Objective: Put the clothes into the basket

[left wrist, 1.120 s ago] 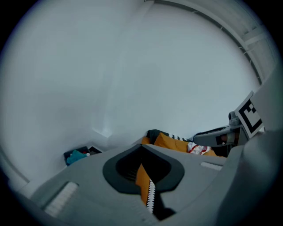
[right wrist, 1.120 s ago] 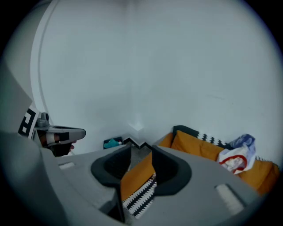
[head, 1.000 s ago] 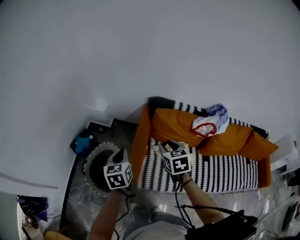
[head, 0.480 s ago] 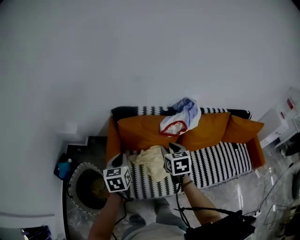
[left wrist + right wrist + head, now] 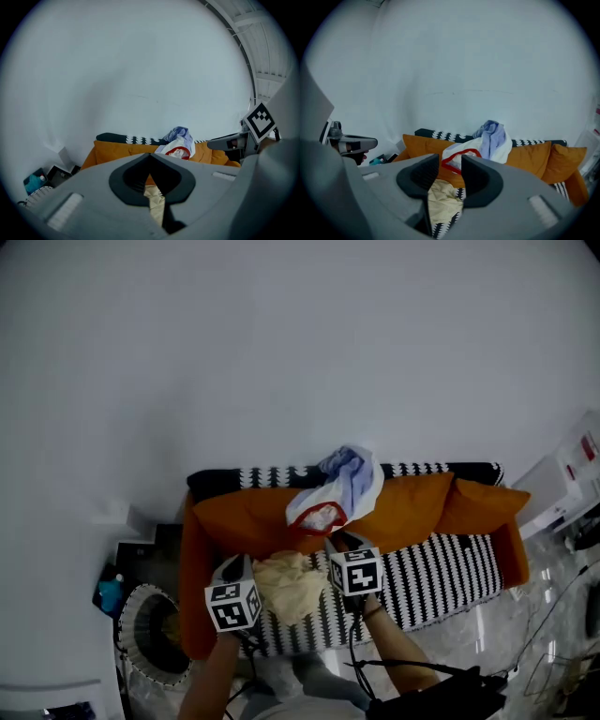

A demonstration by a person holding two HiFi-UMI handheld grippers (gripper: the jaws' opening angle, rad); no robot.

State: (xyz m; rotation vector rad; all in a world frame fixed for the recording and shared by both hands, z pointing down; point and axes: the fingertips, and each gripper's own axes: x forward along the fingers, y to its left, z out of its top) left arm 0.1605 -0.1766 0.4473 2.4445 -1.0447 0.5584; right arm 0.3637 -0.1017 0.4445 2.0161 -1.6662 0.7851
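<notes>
Both tools swung off the round woven basket [image 5: 148,652] over to the striped sofa with orange cushions [image 5: 441,568]. Left tool [image 5: 150,161] has its tips together on nothing, right tool [image 5: 451,171] is apart and empty. The crumpled cream garment [image 5: 286,585] sits on the seat between them, with the white-blue-red clothes pile [image 5: 339,491] on the backrest. Only the head view shows the basket properly, on the floor by the sofa's left end.

Soft, crumpled matt cloth: cream garment [image 5: 289,585], white-blue garment [image 5: 342,486]. Woven black-and-white fabric over sofa seat [image 5: 441,568]; matt orange cloth cushions [image 5: 412,507]. Coarse woven basket [image 5: 128,610]. Glossy, stone-like floor [image 5: 520,634].
</notes>
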